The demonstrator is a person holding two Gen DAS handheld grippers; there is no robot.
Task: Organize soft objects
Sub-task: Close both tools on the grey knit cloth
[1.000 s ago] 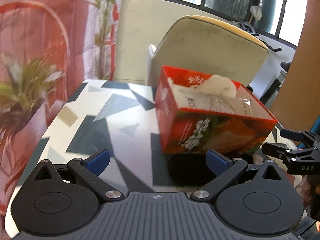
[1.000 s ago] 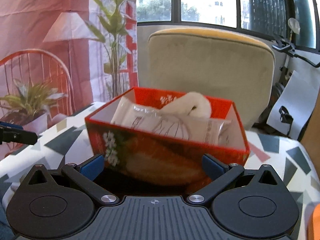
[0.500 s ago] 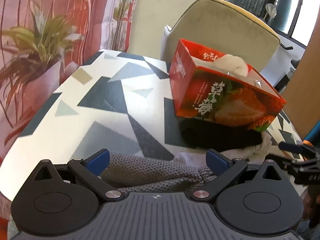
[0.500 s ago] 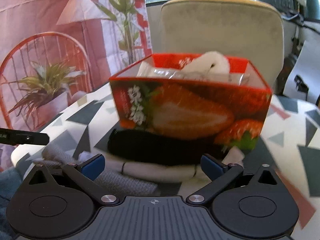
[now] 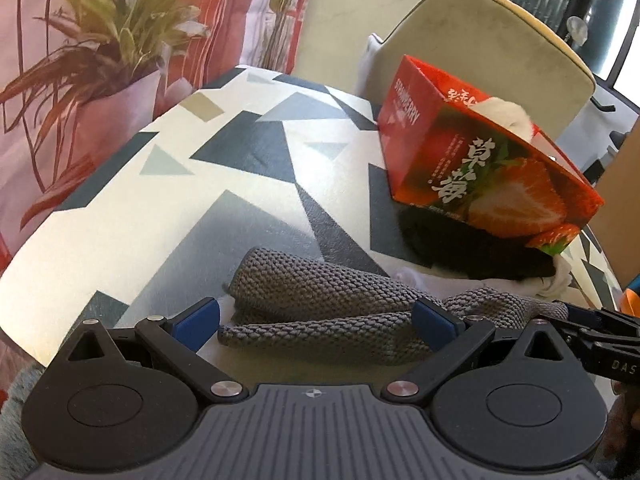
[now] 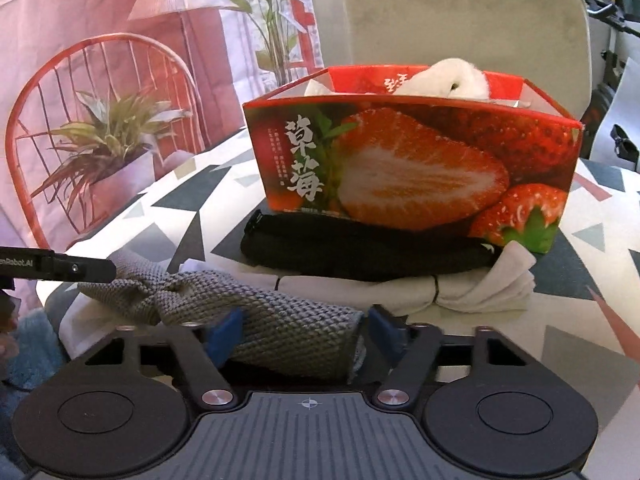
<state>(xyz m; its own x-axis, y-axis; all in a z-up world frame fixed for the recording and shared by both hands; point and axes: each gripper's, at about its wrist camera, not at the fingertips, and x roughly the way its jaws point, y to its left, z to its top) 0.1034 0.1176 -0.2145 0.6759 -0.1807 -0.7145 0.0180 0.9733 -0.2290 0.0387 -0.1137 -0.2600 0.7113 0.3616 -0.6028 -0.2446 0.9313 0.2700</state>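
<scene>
Right gripper (image 6: 302,330) has just closed onto a grey knitted cloth (image 6: 280,320) – left gripper (image 5: 316,320) spread wide over it – near a strawberry box (image 6: 412,168).

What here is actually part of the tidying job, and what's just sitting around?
Part of the job:
grey knitted cloth, between the right gripper's closing fingers
black cloth
white cloth
strawberry box with a white soft item inside
left gripper, open

Just around:
patterned table
beige chair
potted plant
</scene>
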